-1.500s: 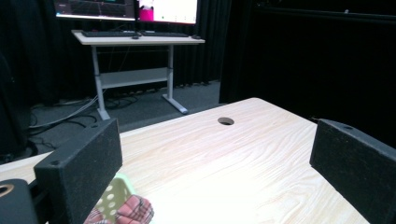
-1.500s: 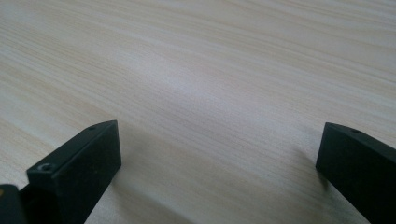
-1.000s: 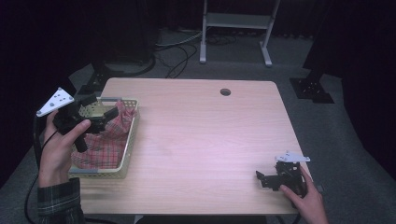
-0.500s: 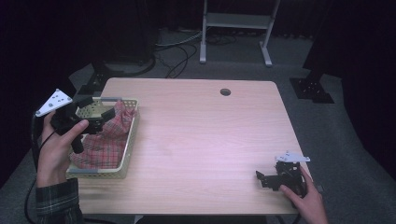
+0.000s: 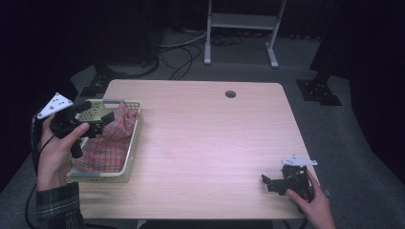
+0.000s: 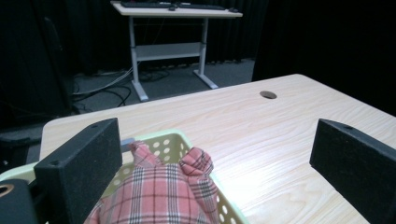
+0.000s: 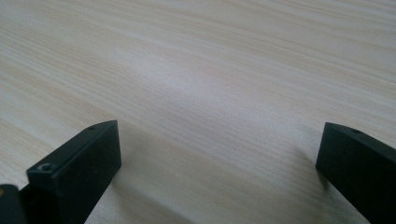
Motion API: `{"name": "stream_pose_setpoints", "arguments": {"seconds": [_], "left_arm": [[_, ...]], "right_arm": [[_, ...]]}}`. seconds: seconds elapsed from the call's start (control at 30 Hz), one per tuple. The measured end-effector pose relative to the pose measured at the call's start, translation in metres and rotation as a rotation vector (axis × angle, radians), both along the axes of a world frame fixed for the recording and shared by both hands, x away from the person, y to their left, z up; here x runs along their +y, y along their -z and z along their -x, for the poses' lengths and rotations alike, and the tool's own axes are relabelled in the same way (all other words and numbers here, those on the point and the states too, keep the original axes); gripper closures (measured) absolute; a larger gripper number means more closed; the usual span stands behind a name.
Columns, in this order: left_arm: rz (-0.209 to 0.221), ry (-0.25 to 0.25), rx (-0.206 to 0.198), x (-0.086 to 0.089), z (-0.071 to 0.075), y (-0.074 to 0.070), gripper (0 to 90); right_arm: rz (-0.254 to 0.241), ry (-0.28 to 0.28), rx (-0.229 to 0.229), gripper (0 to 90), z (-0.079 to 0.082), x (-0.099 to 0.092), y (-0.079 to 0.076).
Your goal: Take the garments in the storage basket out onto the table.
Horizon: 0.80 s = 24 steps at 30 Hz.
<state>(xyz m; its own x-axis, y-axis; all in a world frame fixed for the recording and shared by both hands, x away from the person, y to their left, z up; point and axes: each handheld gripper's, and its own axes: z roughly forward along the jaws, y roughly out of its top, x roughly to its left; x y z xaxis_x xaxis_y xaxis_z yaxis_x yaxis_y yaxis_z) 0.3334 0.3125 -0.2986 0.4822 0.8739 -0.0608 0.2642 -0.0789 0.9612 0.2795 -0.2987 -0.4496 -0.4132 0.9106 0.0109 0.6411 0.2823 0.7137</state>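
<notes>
item: plaid cloth (image 5: 111,138), red check, heaped in a pale basket (image 5: 132,149) at the left edge of the surface (image 5: 205,143), one peak rising near the basket's far end.
left tongs (image 5: 98,123): spread, empty, held over the basket just short of the peak.
right tongs (image 5: 268,183): spread, empty, resting low near the right front corner, well apart from the cloth.
step in hand, as judged: first grasp of the cloth. advice: lower the left tongs so the jaws straddle the raised peak (image 6: 189,163), close on fabric alone, clear of the perforated wall, then lift straight up.
markings: no brand, label or legible writing found.
</notes>
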Motion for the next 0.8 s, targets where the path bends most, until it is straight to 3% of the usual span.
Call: {"name": "stream_pose_setpoints", "arguments": {"seconds": [0.37,0.8], "left_arm": [[-0.027,-0.02,0.057,0.003,-0.007,0.012,1.7],[-0.031,-0.04,0.118,0.003,-0.017,0.027,1.8]], "right_arm": [[0.0,0.0,0.0,0.0,0.0,0.0,0.0],[0.0,0.0,0.0,0.0,0.0,0.0,0.0]]}}
